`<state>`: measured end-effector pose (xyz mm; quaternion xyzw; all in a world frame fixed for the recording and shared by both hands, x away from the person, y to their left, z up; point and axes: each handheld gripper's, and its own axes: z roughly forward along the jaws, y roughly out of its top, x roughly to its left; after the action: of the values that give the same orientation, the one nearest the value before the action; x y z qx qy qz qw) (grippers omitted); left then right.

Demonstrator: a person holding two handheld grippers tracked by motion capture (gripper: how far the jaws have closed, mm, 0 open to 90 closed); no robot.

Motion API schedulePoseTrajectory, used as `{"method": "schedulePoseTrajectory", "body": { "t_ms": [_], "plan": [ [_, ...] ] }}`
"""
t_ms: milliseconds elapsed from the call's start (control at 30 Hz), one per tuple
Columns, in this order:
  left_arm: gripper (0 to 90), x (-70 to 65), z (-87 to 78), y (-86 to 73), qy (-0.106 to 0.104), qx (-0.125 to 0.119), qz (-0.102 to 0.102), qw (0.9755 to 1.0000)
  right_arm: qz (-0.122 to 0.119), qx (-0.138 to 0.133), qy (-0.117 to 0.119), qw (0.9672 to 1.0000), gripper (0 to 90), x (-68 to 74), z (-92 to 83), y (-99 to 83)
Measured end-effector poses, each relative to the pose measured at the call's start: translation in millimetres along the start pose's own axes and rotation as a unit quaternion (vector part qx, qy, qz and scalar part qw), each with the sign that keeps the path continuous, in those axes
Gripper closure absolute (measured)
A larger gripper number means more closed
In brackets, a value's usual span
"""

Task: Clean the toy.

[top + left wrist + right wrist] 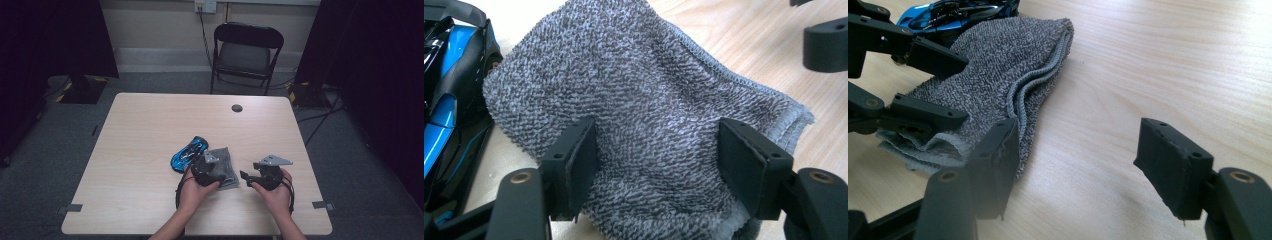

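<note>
Overhead, the blue toy car (188,152), folded grey cloth (226,165), open left gripper (206,167) over it and open right gripper (250,176) beside it line up, while the right gripper view reveals the cloth's stacked hems.

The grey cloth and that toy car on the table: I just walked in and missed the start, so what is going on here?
A person at a wooden table holds a gripper in each hand. The left gripper hovers over a folded grey cloth, jaws open with the cloth between them, not pinched. The right gripper waits open above bare wood beside the cloth's edge. A blue toy car lies against the cloth's far side, untouched.
</note>
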<state>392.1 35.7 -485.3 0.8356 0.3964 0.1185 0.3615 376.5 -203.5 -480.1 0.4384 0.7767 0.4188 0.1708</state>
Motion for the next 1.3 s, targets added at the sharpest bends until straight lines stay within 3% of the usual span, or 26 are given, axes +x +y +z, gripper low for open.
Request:
{"method": "schedulePoseTrajectory", "body": {
  "t_ms": [333,433,667,767,900,1000,1100,1200,1267,1300],
  "plan": [
    [31.9,4.0,-7.0,-4.0,-0.009,-0.022,0.005,0.9997,-0.007,0.013,-0.010,0.9998,34.6,1.5,10.4,-2.4],
    [30.3,6.9,-9.2,-2.6,-0.015,-0.030,-0.015,0.9993,-0.013,0.020,-0.009,0.9997,34.6,3.5,13.4,-4.5],
    [30.4,10.0,-13.4,-5.9,-0.018,-0.028,-0.027,0.9991,-0.033,0.032,0.001,0.9989,35.1,19.6,17.7,-11.5],
    [31.7,11.0,-17.2,-5.5,-0.015,-0.030,-0.028,0.9990,-0.037,0.032,0.017,0.9987,35.6,31.2,19.1,-13.6],
    [33.5,12.4,-21.4,-5.7,-0.008,-0.032,-0.023,0.9992,-0.051,0.032,0.037,0.9975,35.7,48.0,20.9,-13.8],
    [33.9,9.9,-22.9,-8.2,-0.008,-0.034,-0.022,0.9991,-0.060,0.029,0.036,0.9971,35.1,52.9,20.4,-11.8],
    [33.9,7.3,-22.6,-11.2,0.008,-0.031,-0.008,0.9995,-0.057,0.028,0.028,0.9976,34.6,48.0,17.7,-10.2],
    [38.1,9.0,-17.4,-17.5,0.008,-0.018,-0.008,0.9998,-0.045,0.021,0.017,0.9986,34.6,39.6,14.4,-8.5],
    [40.7,7.5,-15.9,-22.9,0.019,-0.024,0.022,0.9993,-0.044,0.021,0.010,0.9988,34.5,35.2,13.4,-7.2],
    [42.6,6.4,-15.8,-23.8,0.023,-0.026,0.026,0.9990,-0.045,0.021,0.006,0.9987,34.5,33.3,13.6,-6.4]
  ]
}}
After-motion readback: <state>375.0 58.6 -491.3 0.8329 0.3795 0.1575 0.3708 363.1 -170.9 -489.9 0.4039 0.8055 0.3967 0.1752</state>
